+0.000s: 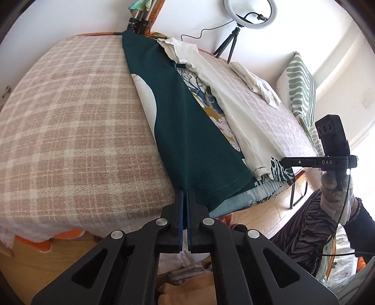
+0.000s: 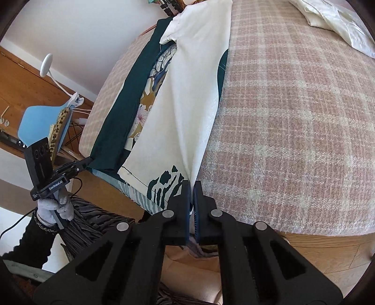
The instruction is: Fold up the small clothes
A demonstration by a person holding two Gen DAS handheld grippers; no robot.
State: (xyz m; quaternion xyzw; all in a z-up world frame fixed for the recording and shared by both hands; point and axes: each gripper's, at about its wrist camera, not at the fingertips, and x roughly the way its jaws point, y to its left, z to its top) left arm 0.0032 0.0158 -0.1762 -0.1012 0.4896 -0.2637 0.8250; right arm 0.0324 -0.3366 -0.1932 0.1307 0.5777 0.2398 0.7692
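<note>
— Black jaws of the left hand-held gripper (image 1: 186, 191) sit nearest, pressed together on the near hem corner of the dark green garment (image 1: 187, 131). What about the other side?

— Much the same: the right hand-held gripper (image 2: 192, 185) is clamped on the near hem of the garment's white folded-over side (image 2: 187, 105), by the dark brush-mark print.

— How will it handle?

— I'd judge it light, thin and limp, perhaps a little slippery. It will sag between two grips, so hem corners are the right places to hold, kept taut.

— Where does it lie?

— Stretched lengthwise down the middle of the surface, on a pink checked cloth (image 1: 70, 112), both long sides folded inward, the near hem at the edge.

— And the room?

— Another white garment (image 1: 255, 82) lies crumpled near the far right. A ring light (image 1: 250, 14) on a tripod stands behind, by a white wall; a green-striped cushion (image 1: 301, 82) sits at the right, and the floor is wood.
</note>
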